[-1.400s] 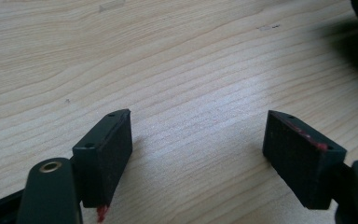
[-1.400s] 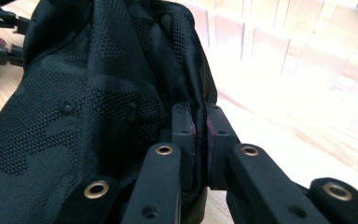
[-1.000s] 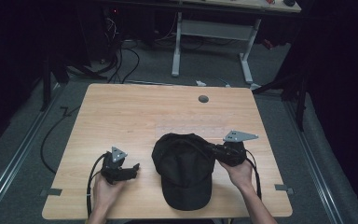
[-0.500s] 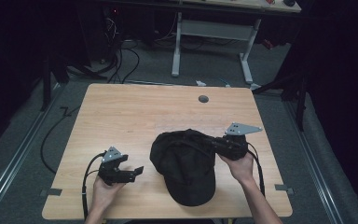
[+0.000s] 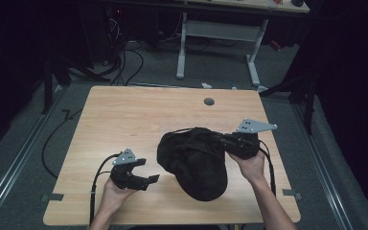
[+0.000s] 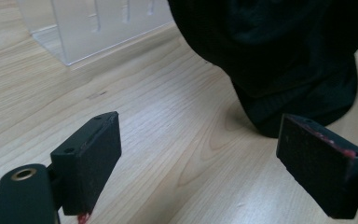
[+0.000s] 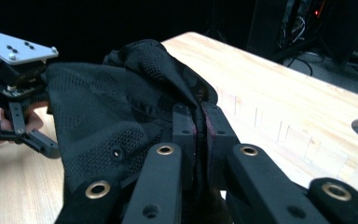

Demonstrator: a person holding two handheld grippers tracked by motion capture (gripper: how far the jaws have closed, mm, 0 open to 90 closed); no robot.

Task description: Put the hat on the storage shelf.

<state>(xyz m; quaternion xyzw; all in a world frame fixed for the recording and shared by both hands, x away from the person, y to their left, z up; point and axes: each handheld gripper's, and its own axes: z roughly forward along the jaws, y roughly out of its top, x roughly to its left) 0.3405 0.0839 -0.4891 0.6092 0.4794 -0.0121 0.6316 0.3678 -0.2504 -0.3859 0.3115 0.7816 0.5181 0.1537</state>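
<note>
The left tool (image 5: pixel 146 179) hovers near the table's (image 5: pixel 124 110) front edge, jaws just opened wide and empty — free to take the cap's (image 5: pixel 194 163) near side. The cap hangs mid-table, lifted, pinched at its right rim by the right tool (image 7: pixel 198 126) — jaws clamped on fabric. Bare wood lies beyond.

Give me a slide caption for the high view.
Right gripper clamps black cap over wooden table; left gripper open beside it.

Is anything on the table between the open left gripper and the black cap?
Nothing visible: only bare table lies between the left gripper and the black cap, which the right gripper holds.
</note>
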